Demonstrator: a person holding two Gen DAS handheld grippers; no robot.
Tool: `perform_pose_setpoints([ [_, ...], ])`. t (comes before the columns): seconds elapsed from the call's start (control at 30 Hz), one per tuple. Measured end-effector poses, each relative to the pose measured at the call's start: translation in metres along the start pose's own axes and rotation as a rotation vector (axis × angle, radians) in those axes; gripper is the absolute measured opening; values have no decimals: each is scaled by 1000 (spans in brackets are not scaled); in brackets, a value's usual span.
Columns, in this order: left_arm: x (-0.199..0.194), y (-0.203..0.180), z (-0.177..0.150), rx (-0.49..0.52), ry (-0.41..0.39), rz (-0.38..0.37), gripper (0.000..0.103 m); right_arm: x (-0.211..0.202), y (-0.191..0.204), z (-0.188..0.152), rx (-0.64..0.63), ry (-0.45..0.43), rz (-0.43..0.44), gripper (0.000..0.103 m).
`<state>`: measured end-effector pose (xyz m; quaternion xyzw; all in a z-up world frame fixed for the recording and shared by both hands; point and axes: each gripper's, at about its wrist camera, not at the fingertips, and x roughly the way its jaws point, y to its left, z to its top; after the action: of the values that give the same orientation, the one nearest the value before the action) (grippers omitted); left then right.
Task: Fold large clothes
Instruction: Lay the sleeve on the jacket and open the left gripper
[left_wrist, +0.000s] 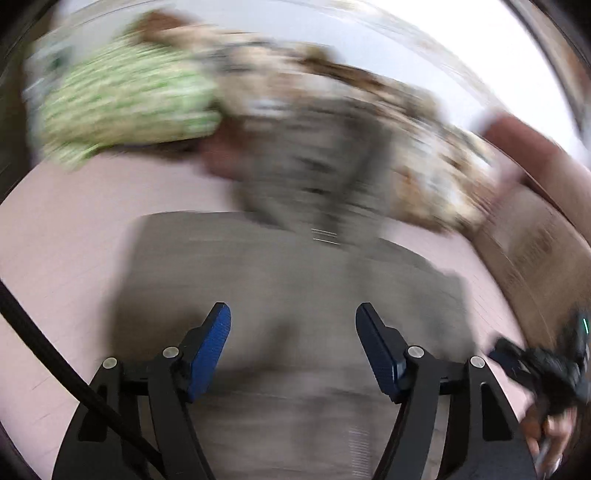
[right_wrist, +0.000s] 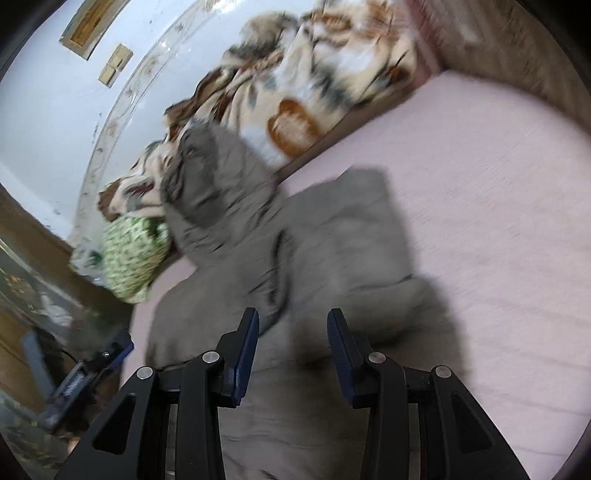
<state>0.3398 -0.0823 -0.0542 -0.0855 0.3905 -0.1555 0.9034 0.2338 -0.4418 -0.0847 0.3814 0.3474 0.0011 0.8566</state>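
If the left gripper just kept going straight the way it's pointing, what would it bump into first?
Most likely the grey garment spread on the pink bed sheet. The left gripper is open with nothing between its fingers, aimed down at that cloth, though blur makes depth uncertain.

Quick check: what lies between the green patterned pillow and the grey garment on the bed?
Bare pink sheet, right wrist view; higher up, the grey garment leans close beside the green pillow.
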Motion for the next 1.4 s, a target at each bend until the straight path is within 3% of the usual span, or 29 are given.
perform_pose_setpoints([
  [0.13, 21, 97, 10, -258, 53, 12, 69, 41, 4, 2, 94, 51, 62, 49],
  [0.23, 26, 124, 13, -320, 63, 7, 69, 66, -1, 0, 159, 86, 96, 49],
  [0.37, 31, 136, 18, -313, 75, 21, 69, 90, 8, -4, 156, 99, 106, 49],
  [0.4, 33, 136, 18, -309, 82, 19, 69, 93, 13, -4, 143, 92, 96, 40],
  [0.43, 33, 136, 15, -305, 85, 20, 69, 95, 18, -4, 119, 83, 72, 21],
  [0.47, 37, 134, 15, -295, 89, 28, 69, 95, 22, -3, 98, 76, 52, 20],
  [0.57, 43, 121, 16, -230, 94, 66, 69, 80, 34, 2, 30, 12, 17, 20],
  [0.7, 56, 101, 14, -100, 108, 226, 69, 57, 40, 8, -53, -80, -88, 19],
  [0.77, 63, 96, 10, -61, 119, 263, 70, 55, 35, 8, -62, -92, -153, 19],
  [1.0, 77, 94, 4, 17, 152, 358, 74, 83, 5, 5, 23, 33, -206, 19],
  [1.1, 74, 88, 5, 52, 128, 391, 73, 82, 9, 5, 14, 42, -225, 22],
  [1.23, 45, 79, 15, 57, 4, 402, 73, 70, 16, 7, 13, 40, -255, 31],
  [1.3, 32, 76, 19, 46, -52, 383, 73, 54, 20, 7, 5, -6, -293, 32],
  [1.4, 20, 65, 21, 45, -109, 346, 73, 26, 33, 9, -80, -149, -399, 33],
])
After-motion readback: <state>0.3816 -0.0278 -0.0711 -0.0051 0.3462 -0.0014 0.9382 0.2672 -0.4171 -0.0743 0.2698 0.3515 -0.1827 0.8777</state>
